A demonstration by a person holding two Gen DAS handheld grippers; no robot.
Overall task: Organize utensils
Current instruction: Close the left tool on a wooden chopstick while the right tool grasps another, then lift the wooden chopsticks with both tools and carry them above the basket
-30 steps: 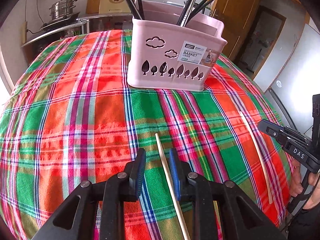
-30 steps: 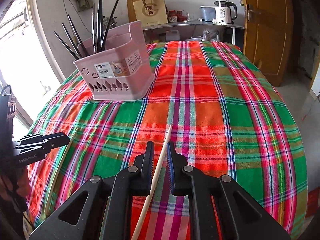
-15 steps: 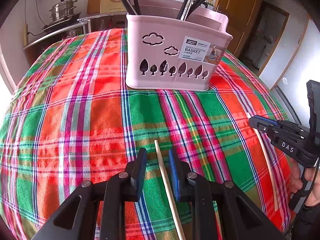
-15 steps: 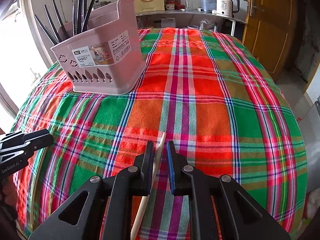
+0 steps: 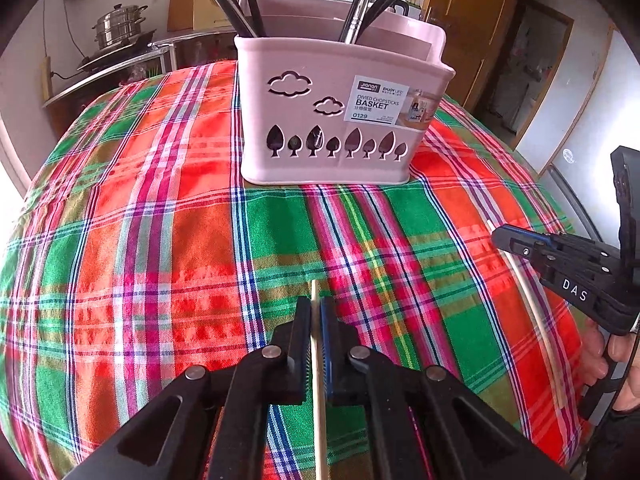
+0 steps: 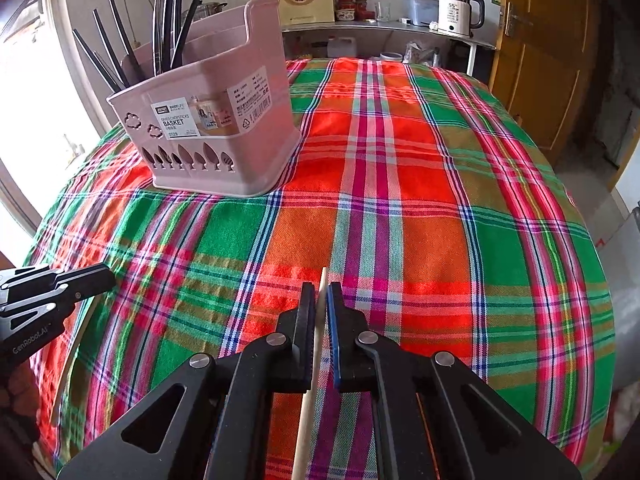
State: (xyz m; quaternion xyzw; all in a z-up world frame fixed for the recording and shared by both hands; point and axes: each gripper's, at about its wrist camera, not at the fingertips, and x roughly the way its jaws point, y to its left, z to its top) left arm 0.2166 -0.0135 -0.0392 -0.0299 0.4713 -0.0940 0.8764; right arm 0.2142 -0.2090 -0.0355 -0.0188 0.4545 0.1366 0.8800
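Left gripper [image 5: 316,312] clamped on pale chopstick [image 5: 319,400], bottom centre of frame; right gripper [image 6: 319,300] clamped on second chopstick [image 6: 308,412], bottom centre; pink basket [image 5: 320,128] upper centre on plaid tablecloth [image 5: 160,240], holding dark chopsticks [image 5: 236,0].

Both grippers tilt steeply down toward the table. The left gripper [image 5: 317,308] has its jaws pressed together on a chopstick [image 5: 319,400]. The right gripper [image 6: 320,294] is likewise clamped on another chopstick [image 6: 308,400]. A hand [image 5: 612,356] grasps the right gripper's handle.
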